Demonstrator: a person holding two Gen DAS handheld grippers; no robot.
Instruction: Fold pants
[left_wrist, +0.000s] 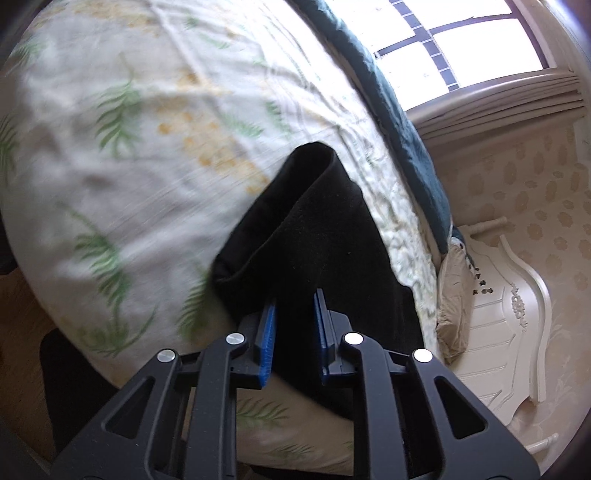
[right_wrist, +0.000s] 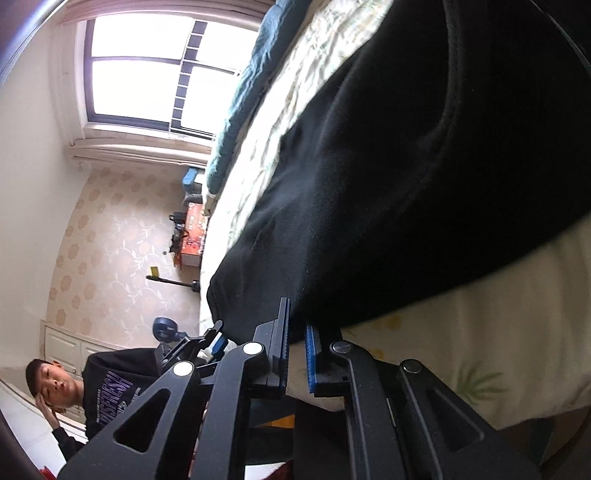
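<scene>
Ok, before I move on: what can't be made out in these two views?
- Left wrist view: the far end of the black pants hangs behind the left tool; the bedsheet is motion-blurred.
- Right wrist view: the pants run off the top and right edges, so the fold's extent is cut off; the right tool's grip point is hidden in dark fabric.

The left gripper (left_wrist: 293, 314) is matte black — two fingers with ribbed blue pads (left_wrist: 267, 345) on their inner faces, on linkage arms with triangular cutouts and round silver pivot screws (left_wrist: 236, 338) from ten to two o'clock. The right gripper (right_wrist: 297, 334) has the same build — black links, blue ribbed pads (right_wrist: 311, 363), two bright silver screws (right_wrist: 252, 348) at ten o'clock and two darker ones at two o'clock.
</scene>
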